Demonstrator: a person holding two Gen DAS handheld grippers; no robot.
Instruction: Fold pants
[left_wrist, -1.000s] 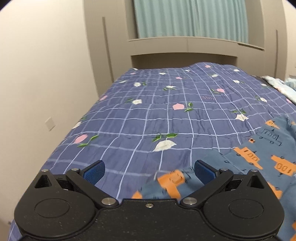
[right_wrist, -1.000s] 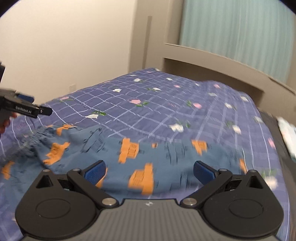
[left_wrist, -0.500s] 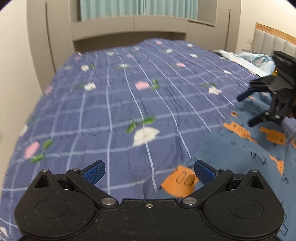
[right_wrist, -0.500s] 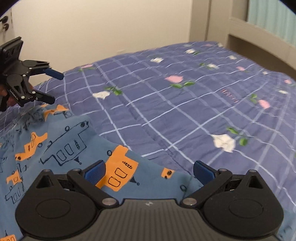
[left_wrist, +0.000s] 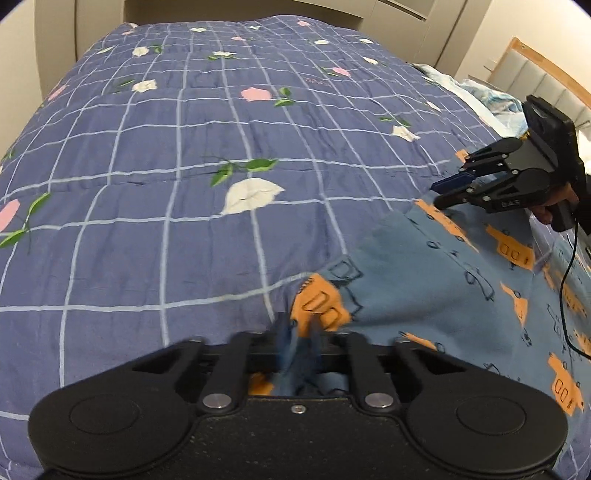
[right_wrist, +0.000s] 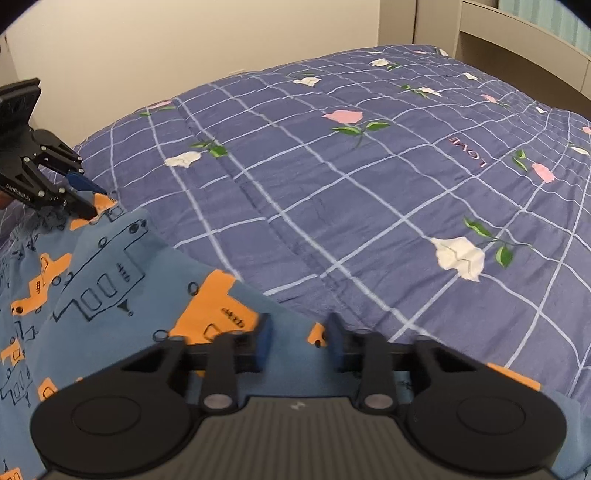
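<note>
A wide bed filled both views, covered by a navy quilt (left_wrist: 155, 221) crossed with pale grid lines and scattered with white and pink flowers on green leaves; in the right wrist view the word "LOVE" (right_wrist: 466, 152) was stitched into one square. Beyond the quilt's far edge stood beige built-in panelling (left_wrist: 55, 37) and a shelf-like ledge (right_wrist: 517, 40), with a strip of teal curtain (right_wrist: 576, 33) above it. A plain cream wall (right_wrist: 184, 40) ran along one side of the bed. On the other side, a padded headboard with a wooden frame (left_wrist: 543, 77) rose behind a rumpled pale-blue cloth (left_wrist: 491, 99).

The pants (left_wrist: 443, 295), blue with orange vehicle prints and dark outlined drawings, lay spread on the near part of the quilt. The left gripper (left_wrist: 297, 343) was clamped on a bunched fold at one edge of the pants, its blue pads pressed together with fabric between them. The right gripper (right_wrist: 297, 343) sat over the opposite edge of the pants with its blue fingers (right_wrist: 264, 343) drawn fairly close, a gap between them and the cloth beneath; whether it had actually pinched the fabric could not be told. A black cable (left_wrist: 565, 295) trailed from the right gripper across the pants.
</note>
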